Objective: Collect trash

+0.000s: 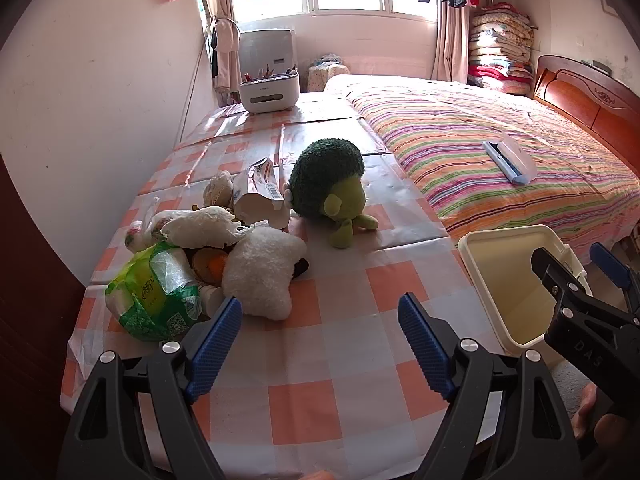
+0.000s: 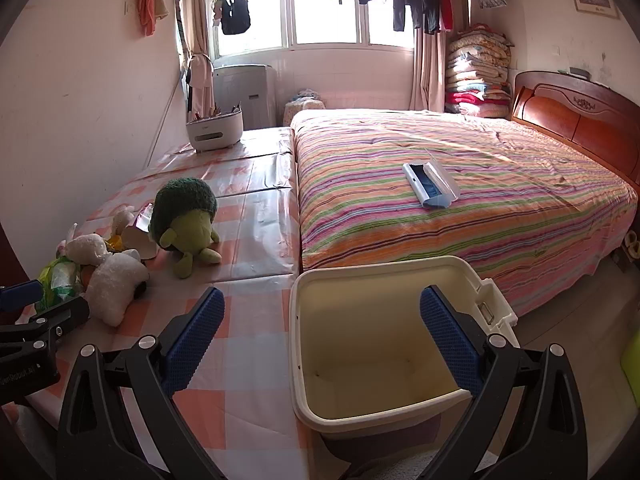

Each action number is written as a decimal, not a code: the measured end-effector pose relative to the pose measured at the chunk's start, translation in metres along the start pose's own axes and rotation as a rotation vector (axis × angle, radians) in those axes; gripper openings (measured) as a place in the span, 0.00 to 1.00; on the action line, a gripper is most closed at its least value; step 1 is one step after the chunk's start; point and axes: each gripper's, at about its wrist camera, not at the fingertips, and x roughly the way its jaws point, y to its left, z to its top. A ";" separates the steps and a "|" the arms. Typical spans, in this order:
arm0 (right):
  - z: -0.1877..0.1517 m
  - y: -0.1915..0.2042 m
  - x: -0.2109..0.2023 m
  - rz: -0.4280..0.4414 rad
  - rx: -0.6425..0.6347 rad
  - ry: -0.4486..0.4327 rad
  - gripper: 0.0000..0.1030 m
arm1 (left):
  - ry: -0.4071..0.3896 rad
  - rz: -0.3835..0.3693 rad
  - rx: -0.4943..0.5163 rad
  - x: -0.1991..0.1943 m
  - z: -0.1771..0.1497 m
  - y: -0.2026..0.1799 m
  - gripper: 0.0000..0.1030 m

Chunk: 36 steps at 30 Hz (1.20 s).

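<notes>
The left gripper (image 1: 320, 316) hangs low over the near end of a table (image 1: 344, 288) covered in an orange and white checked cloth, its blue-padded fingers spread wide apart with nothing between them. The right gripper (image 2: 322, 316) is also spread wide and empty, held above a cream bin (image 2: 304, 412) that stands just beside the table's right edge, at the foot of a bed (image 2: 460, 200) with a striped cover. The bin looks bare inside.

The trash lies in a pile at the table's near left. A green and white plastic bag (image 1: 150, 292) sits nearest, just beside the left finger. Behind it are a crumpled white wrapper (image 1: 200, 226) and a torn paper package (image 1: 258, 192) with a barcode label. Mixed in with these are a white fluffy toy (image 1: 262, 270), touching the bag's side, and a green stuffed toy (image 1: 332, 188) with a dark curly top, standing a little farther back.

A white container (image 1: 270, 90) holding pencils sits at the table's far end.
</notes>
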 end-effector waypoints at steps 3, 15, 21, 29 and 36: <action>0.000 0.001 0.000 -0.001 -0.005 0.002 0.94 | 0.000 0.000 0.001 0.000 0.000 0.000 0.76; -0.001 0.002 -0.002 -0.002 -0.006 0.005 0.94 | 0.004 0.002 0.001 -0.001 -0.002 0.000 0.76; -0.001 0.001 -0.001 -0.001 -0.005 0.008 0.94 | 0.005 0.002 0.003 0.000 -0.003 0.000 0.76; -0.002 0.001 0.003 0.001 -0.006 0.015 0.94 | 0.009 0.005 0.005 0.002 -0.004 -0.002 0.76; -0.002 0.003 0.006 0.006 -0.008 0.023 0.94 | 0.017 0.005 0.001 0.004 -0.005 -0.002 0.76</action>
